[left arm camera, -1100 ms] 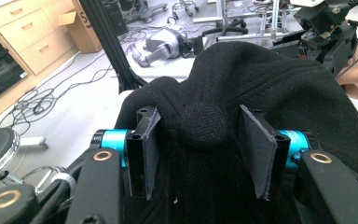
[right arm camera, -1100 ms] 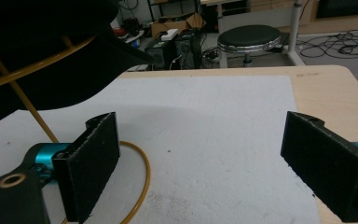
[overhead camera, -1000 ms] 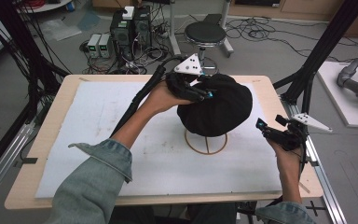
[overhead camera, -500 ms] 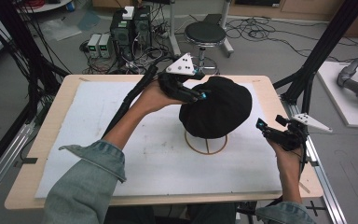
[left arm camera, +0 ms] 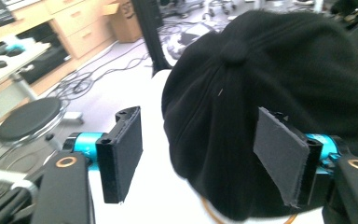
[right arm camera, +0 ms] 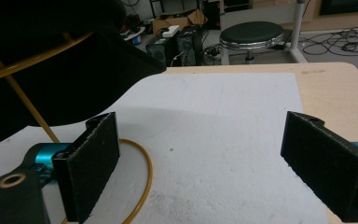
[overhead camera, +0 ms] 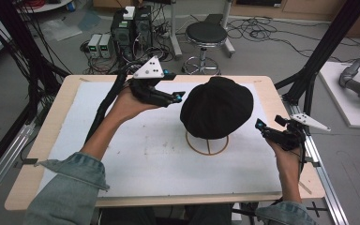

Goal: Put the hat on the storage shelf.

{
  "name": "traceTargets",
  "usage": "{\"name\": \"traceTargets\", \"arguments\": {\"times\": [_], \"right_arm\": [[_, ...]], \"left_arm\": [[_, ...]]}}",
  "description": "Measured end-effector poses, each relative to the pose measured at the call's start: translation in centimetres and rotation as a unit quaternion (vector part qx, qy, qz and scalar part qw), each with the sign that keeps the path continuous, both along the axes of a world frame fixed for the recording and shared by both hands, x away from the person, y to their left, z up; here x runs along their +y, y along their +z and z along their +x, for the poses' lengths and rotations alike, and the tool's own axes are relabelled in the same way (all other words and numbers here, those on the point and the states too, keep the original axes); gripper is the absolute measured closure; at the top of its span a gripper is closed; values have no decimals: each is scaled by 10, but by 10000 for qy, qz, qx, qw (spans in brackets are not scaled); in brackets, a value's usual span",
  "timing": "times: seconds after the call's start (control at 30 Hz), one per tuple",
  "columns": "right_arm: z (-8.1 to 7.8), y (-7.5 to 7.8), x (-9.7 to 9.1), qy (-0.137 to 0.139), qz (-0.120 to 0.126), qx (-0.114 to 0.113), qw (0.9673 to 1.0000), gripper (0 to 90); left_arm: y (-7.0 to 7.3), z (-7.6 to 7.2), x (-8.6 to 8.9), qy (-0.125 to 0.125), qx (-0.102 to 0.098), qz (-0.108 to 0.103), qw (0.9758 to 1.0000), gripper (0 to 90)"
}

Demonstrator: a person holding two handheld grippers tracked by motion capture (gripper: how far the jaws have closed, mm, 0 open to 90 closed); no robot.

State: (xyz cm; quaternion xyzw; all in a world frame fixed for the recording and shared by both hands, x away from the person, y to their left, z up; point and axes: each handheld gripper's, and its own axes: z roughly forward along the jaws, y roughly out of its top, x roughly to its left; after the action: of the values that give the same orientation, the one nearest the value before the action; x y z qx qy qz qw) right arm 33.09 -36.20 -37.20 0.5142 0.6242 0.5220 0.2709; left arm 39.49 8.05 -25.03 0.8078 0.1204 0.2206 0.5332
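A robotics or research lab rather than a home. A wooden worktable (overhead camera: 37, 140) topped with a white foam sheet (overhead camera: 136, 154) stands inside a black metal frame (overhead camera: 328, 42), on a grey floor strewn with loose cables (overhead camera: 281, 33). Behind it sit computer towers (overhead camera: 131, 28), small power boxes (overhead camera: 99, 45) and a round black stool (overhead camera: 207, 33), with a grey robot arm (overhead camera: 358, 84) resting on a side table.

I count one black cap (overhead camera: 217, 107), sitting on one yellow wire stand (overhead camera: 208, 143). One white mat (overhead camera: 136, 154) covers my one wooden counter (overhead camera: 37, 154). I hold two grippers, left (overhead camera: 174, 98) and right (overhead camera: 261, 127), each with two jaws. Beyond the counter stands one round stool (overhead camera: 206, 33).
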Motion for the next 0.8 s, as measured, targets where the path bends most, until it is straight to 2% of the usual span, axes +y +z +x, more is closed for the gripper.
{"name": "traceTargets", "arguments": {"times": [0.1,0.23,0.4,0.6,0.73,0.8], "right_arm": [[2,0,2,22,-20,-16,10000,115],[5,-1,5,64,-51,22,10000,115],[6,-2,6,58,-10,61,10000,115],[5,-2,6,66,-35,55,10000,115],[4,-3,5,71,-42,50,10000,115],[4,-3,6,80,-34,62,9999,115]], "left_arm": [[-6,-3,14,186,140,-60,9997,293],[-16,-12,32,426,150,-112,9989,262],[-33,-19,57,749,198,-216,9968,238],[-55,-30,87,1133,286,-468,9920,232],[-69,-37,106,1392,295,-508,9885,232],[-75,-40,115,1584,293,-522,9855,218]]}}
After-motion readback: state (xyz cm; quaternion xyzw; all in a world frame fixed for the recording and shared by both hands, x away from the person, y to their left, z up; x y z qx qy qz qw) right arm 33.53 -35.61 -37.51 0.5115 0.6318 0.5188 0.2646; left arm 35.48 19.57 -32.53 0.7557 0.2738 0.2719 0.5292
